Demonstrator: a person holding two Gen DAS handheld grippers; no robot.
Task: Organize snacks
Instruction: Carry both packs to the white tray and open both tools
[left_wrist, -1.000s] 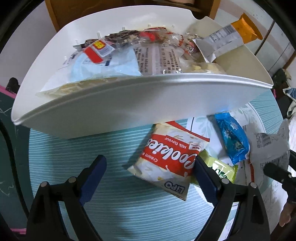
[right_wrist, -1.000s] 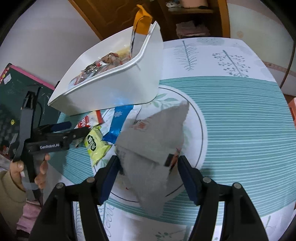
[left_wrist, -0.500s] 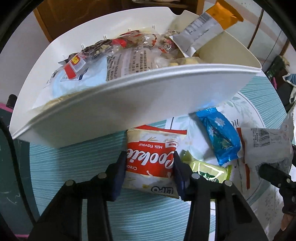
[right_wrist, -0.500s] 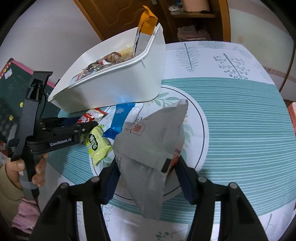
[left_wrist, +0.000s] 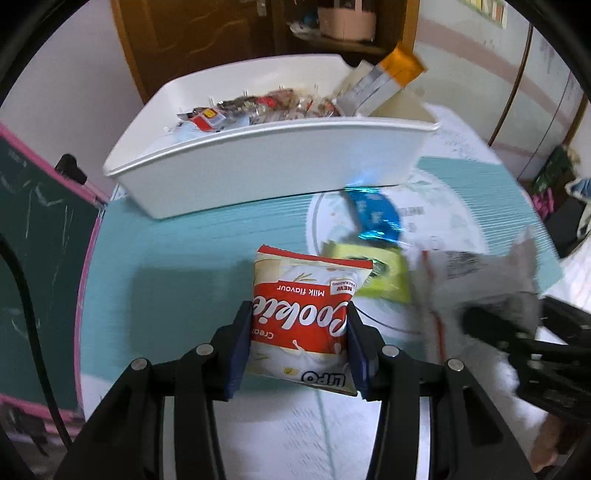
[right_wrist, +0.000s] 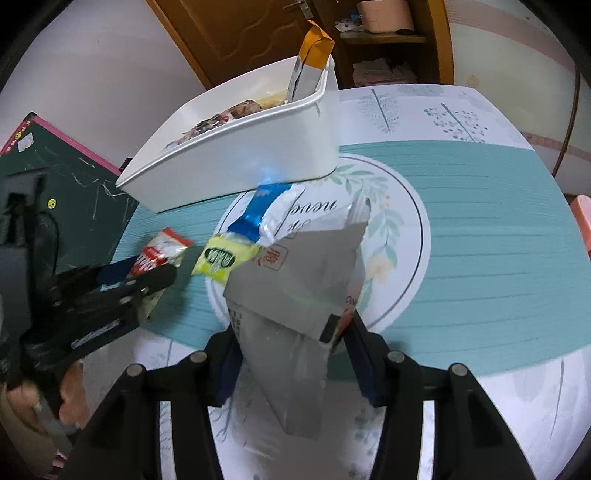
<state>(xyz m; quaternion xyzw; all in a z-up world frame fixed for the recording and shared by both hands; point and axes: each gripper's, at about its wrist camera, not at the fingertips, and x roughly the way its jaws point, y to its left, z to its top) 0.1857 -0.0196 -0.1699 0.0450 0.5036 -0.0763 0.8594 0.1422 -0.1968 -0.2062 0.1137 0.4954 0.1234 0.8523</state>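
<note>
Motion blur smears the grey packet (left_wrist: 484, 273), perhaps foil.

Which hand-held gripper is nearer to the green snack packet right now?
Left. The left hand-held gripper, clamping the cookies bag, sits right beside the green snack packet. The right hand-held gripper, holding the grey bag, is farther off.

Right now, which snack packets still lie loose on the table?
The blue packet and the green packet; the cookie packet and silver bag sit clamped in jaws.

You get soft indoor light and heavy fisheye bending with black corners — motion blur smears the left view toward three o'clock, and blue glare marks the bin (right_wrist: 236, 162).
</note>
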